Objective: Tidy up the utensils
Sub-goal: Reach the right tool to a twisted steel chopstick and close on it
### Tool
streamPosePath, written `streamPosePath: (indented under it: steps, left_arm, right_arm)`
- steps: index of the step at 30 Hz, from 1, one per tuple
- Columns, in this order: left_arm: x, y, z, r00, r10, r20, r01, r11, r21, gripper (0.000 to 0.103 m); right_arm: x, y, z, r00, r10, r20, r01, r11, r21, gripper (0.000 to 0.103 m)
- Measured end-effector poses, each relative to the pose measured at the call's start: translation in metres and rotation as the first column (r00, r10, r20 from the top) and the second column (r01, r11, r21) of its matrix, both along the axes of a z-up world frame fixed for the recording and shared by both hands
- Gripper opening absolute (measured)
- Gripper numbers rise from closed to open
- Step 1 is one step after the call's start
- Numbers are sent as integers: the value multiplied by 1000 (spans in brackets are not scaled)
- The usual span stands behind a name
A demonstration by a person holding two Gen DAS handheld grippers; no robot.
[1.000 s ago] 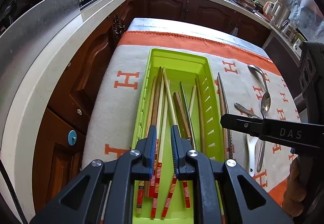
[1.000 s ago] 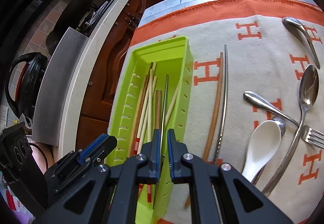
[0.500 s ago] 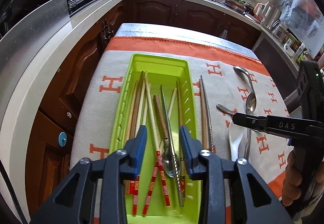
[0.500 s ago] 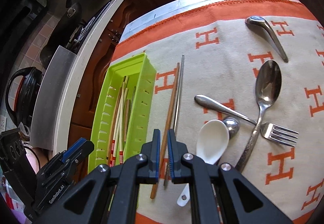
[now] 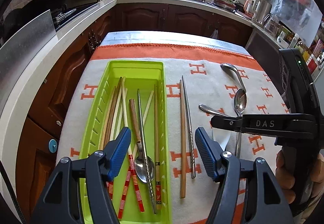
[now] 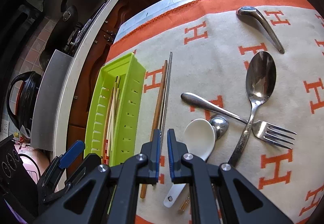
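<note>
A lime-green slotted tray (image 5: pixel 137 66) on the cloth holds several chopsticks and a small wooden-handled spoon (image 5: pixel 141 165). My left gripper (image 5: pixel 162 132) hovers above the tray's near end, its jaws opening with nothing gripped between them. Right of the tray, a wooden chopstick (image 6: pixel 160 98) and a metal chopstick (image 6: pixel 167 90) lie side by side on the cloth. My right gripper (image 6: pixel 164 132) is shut and empty just above their near halves. A white ceramic spoon (image 6: pixel 199 139), a fork (image 6: pixel 273 132) and a large steel spoon (image 6: pixel 261 76) lie to its right.
The table wears a cream cloth with orange H marks (image 5: pixel 196 70). A curved steel spoon (image 6: pixel 261 23) lies at the far right. A small steel ladle (image 6: pixel 218 123) peeks from under the white spoon. Kitchen counters and dark cabinets ring the table; a hand (image 5: pixel 283 179) holds the right gripper.
The left jaws opened wide and left the small spoon lying in the tray. The right gripper, still shut, slid right from over the tray to above the two loose chopsticks.
</note>
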State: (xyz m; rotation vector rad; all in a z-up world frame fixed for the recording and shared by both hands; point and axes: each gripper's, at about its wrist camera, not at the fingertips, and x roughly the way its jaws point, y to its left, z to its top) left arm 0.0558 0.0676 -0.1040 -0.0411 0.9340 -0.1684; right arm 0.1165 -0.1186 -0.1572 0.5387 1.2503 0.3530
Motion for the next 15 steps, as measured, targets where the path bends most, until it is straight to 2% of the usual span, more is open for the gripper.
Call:
streamPosePath:
  steps: [11,15]
  left_arm:
    - [-5,24,-2,996,86,4,-86,996,-30,64]
    - [-5,37,-4,993,122,-3,-122,991,-46,64]
  right_arm:
    - [10,31,-24,997,70,-27,-71,997,-40,8]
    - [12,42,-28,996,84,-20,-86,993,-82,8]
